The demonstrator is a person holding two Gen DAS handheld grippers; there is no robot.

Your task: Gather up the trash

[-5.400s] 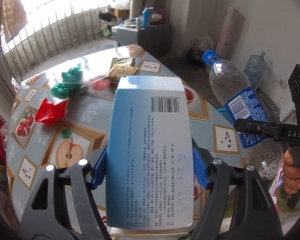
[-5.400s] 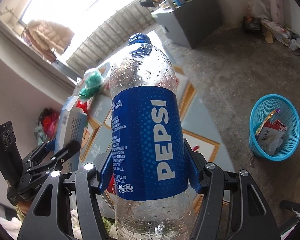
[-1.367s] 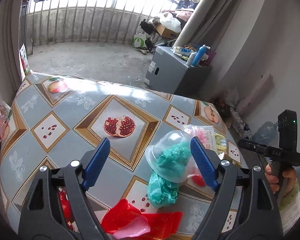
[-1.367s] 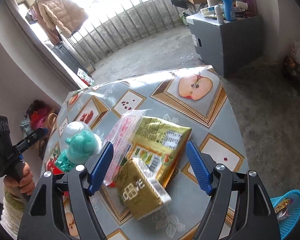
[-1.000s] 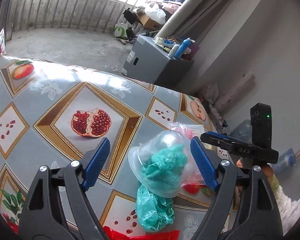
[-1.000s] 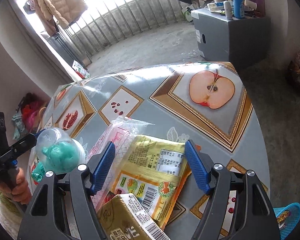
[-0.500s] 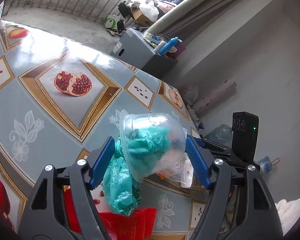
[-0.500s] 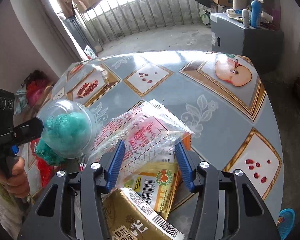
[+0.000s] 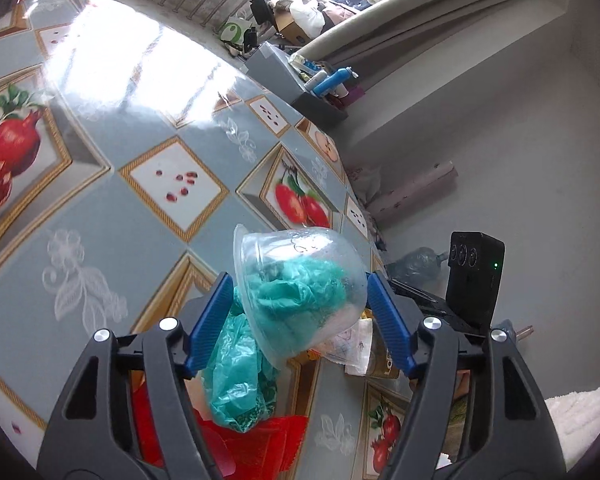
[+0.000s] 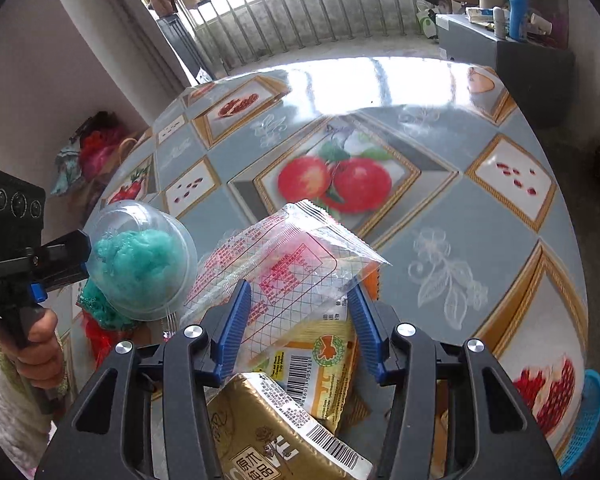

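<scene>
A clear plastic cup (image 9: 300, 272) stuffed with a teal plastic bag sits between the blue pads of my left gripper (image 9: 299, 286). The jaws are closing and press on its sides, holding it tilted above the table. More teal bag (image 9: 236, 380) hangs below it, over a red wrapper (image 9: 260, 444). In the right wrist view the same cup (image 10: 140, 268) is at the left. My right gripper (image 10: 299, 292) is shut on a clear wrapper with red print (image 10: 292, 256). Under it lie a yellow packet (image 10: 312, 364) and a gold packet (image 10: 276, 436).
The round table (image 10: 420, 208) has a grey fruit-patterned cloth. A blue mesh basket (image 10: 584, 420) stands on the floor past the table's right edge. A grey cabinet (image 10: 516, 52) with bottles is at the back right. A hand (image 10: 36, 344) grips the left tool.
The left jaws have closed on the cup and lifted it off the table. The right jaws have narrowed onto the clear wrapper and raised it above the yellow packet. Both grippers moved sideways.
</scene>
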